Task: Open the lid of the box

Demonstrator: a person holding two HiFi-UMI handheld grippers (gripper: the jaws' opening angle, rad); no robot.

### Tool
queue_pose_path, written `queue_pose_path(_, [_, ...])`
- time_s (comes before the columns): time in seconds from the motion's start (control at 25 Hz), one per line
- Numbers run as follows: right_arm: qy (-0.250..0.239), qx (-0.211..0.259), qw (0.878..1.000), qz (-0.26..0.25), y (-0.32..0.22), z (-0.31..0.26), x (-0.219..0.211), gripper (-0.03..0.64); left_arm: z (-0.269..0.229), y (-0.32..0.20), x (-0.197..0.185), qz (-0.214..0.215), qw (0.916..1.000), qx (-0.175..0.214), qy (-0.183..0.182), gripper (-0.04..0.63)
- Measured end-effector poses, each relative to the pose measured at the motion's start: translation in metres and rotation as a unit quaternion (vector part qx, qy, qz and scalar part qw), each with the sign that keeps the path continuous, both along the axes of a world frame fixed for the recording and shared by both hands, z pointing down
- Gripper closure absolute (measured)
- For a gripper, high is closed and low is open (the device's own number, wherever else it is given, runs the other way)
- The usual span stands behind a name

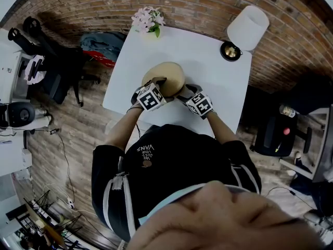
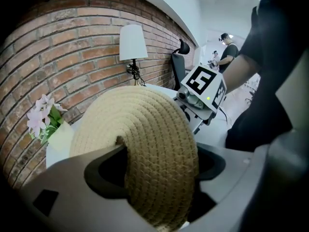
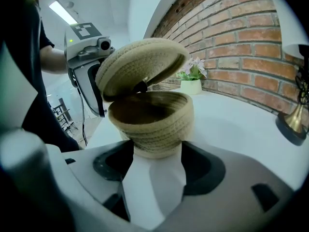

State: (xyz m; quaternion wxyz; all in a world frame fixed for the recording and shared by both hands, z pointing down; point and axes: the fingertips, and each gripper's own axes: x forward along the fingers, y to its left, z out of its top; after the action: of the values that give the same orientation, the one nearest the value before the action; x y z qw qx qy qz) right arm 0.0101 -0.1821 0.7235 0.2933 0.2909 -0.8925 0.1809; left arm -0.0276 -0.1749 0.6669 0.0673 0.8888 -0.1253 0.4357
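A round woven rope box stands on the white table. Its lower wall sits between the jaws of my right gripper, which is shut on it. The woven lid is tilted up, raised at the side toward my right gripper and low at the far side, so the dark inside shows. My left gripper is shut on the lid's rim. In the head view the lid hides the box, with the left gripper and right gripper on either side.
A small pot of pink flowers stands at the table's far edge by the brick wall. A white-shaded lamp with a brass base is at the far right corner. Office chairs and gear stand on the wood floor around.
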Motion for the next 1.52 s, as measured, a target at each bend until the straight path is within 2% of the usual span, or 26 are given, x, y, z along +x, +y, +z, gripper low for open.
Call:
queue_pose_path(0.52, [-0.003, -0.009, 1.0, 0.013, 0.001, -0.002, 0.002, 0.314, -0.022, -0.004, -0.009, -0.043, 0.9965, 0.015, 0.069, 0.215])
queue_pose_path(0.76, [-0.018, -0.014, 0.999, 0.032, 0.003, -0.007, 0.006, 0.314, -0.04, -0.008, -0.018, -0.081, 0.9904, 0.026, 0.108, 0.218])
queue_pose_path(1.08, [-0.029, -0.008, 0.998, 0.052, 0.002, -0.016, 0.011, 0.314, -0.041, -0.01, -0.034, -0.112, 0.9843, 0.031, 0.133, 0.222])
queue_pose_path(1.28, [-0.051, -0.014, 0.995, 0.084, 0.004, -0.024, 0.02, 0.314, -0.045, -0.01, -0.038, -0.121, 0.9802, 0.04, 0.151, 0.224])
queue_pose_path(1.52, [-0.083, 0.003, 0.986, 0.143, -0.003, -0.046, 0.037, 0.314, -0.052, -0.013, -0.046, -0.142, 0.9731, 0.052, 0.174, 0.227])
